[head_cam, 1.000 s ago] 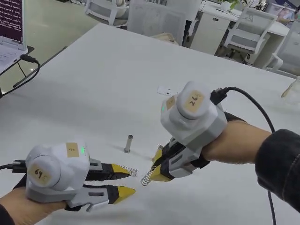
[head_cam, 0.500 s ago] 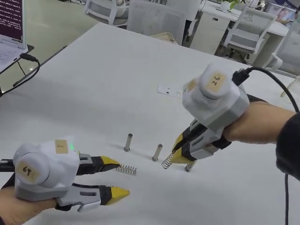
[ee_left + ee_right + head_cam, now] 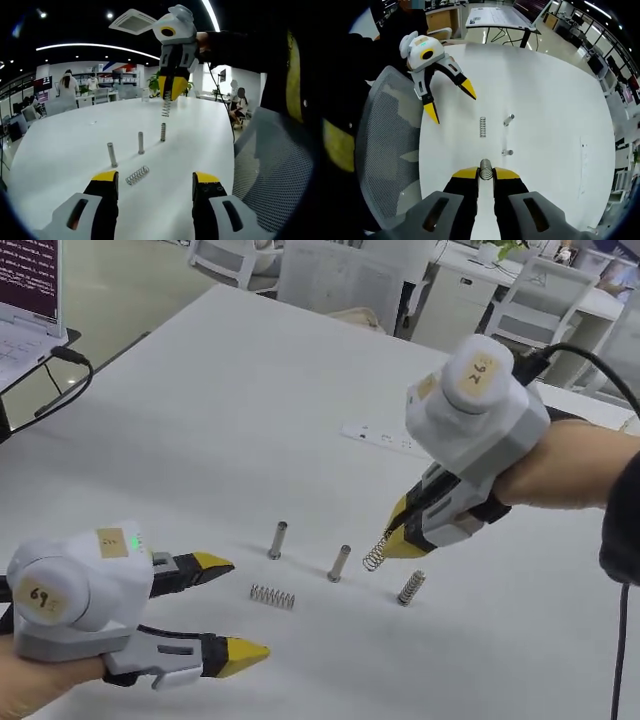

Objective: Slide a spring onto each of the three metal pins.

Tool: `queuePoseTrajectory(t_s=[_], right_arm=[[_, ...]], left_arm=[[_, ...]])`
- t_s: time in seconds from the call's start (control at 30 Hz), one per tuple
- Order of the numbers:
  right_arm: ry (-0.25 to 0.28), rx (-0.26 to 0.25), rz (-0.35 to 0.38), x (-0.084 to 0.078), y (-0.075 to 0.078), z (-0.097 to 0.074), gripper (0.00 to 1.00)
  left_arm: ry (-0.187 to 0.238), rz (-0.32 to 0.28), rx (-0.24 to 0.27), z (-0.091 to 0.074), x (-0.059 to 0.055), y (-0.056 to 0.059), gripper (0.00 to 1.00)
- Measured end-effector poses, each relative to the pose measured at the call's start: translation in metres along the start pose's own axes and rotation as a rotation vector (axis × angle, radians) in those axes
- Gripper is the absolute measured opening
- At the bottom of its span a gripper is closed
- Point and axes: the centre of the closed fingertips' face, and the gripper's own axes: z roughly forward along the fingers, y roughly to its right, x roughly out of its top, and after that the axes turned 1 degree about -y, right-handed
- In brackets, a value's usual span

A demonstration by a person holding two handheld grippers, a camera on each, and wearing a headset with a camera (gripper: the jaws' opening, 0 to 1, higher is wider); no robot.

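Observation:
Two bare metal pins (image 3: 277,540) (image 3: 339,563) stand upright on the white table (image 3: 200,420). To their right a spring (image 3: 410,587) stands upright; the pin inside it is hard to make out. Another spring (image 3: 272,596) lies loose in front of the pins. My right gripper (image 3: 398,538) hovers above the middle pin, shut on a third spring (image 3: 376,552) that hangs from its tips. In the right gripper view that held spring (image 3: 485,167) sits between the jaws. My left gripper (image 3: 232,606) is open at the lower left, near the loose spring (image 3: 137,175).
A white power strip (image 3: 385,437) lies on the table behind the pins. A laptop (image 3: 30,290) with a black cable (image 3: 60,390) stands off the table's left edge. Office chairs (image 3: 330,280) and desks stand beyond the far edge.
My right gripper has risen and moved right with its spring, uncovering the middle pin and the upright spring. My left gripper has drawn back to the left, away from the loose spring.

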Motion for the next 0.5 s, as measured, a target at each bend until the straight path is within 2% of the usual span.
queuePoseTrajectory(t_s=[0.23, 0.5], right_arm=[[-0.023, -0.005, -0.017, 0.006, 0.012, -0.005, 0.08], [-0.044, -0.002, -0.026, 0.010, 0.029, -0.002, 0.08]], left_arm=[[0.002, -0.007, 0.023, -0.004, -0.002, -0.004, 0.61], [0.003, -0.006, 0.034, -0.007, -0.002, -0.006, 0.63]])
